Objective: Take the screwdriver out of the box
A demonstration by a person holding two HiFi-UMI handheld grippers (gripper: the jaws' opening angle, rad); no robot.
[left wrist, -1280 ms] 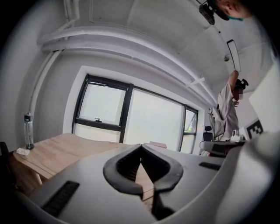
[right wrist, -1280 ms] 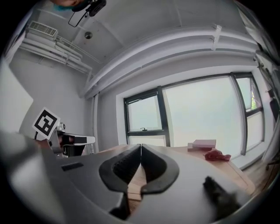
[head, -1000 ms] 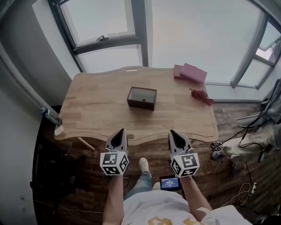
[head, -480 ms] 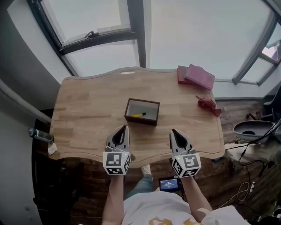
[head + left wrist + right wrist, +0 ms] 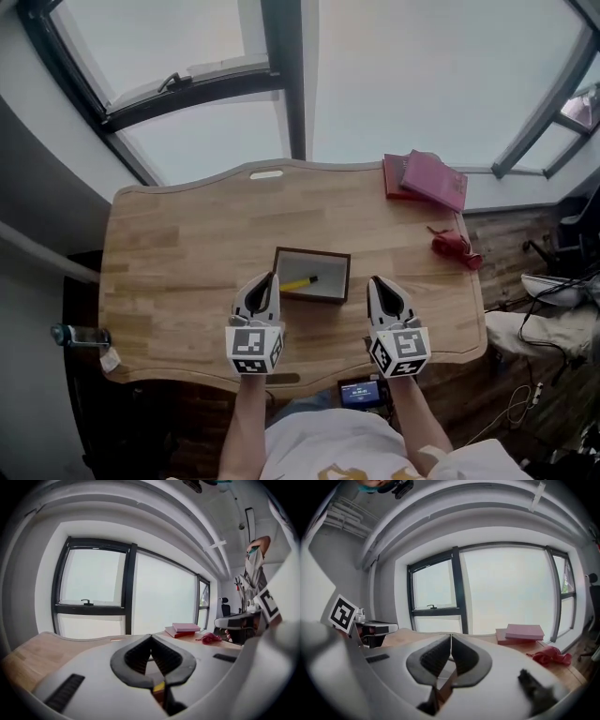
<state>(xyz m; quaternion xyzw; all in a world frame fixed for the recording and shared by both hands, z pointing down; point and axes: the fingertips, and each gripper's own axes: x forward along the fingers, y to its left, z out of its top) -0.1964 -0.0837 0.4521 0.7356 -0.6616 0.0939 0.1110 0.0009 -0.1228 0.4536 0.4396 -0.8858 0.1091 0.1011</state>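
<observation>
Hovering near box (image 5: 315, 298) on table (image 5: 178, 272): your left gripper (image 5: 269, 278) and right gripper (image 5: 378, 282) both have jaws pressed together, nothing between. Screwdriver (image 5: 298, 281), yellow handle, lies inside box, left half. Step looks like approach. Next: part left jaws, dip over rim, pinch handle.
</observation>
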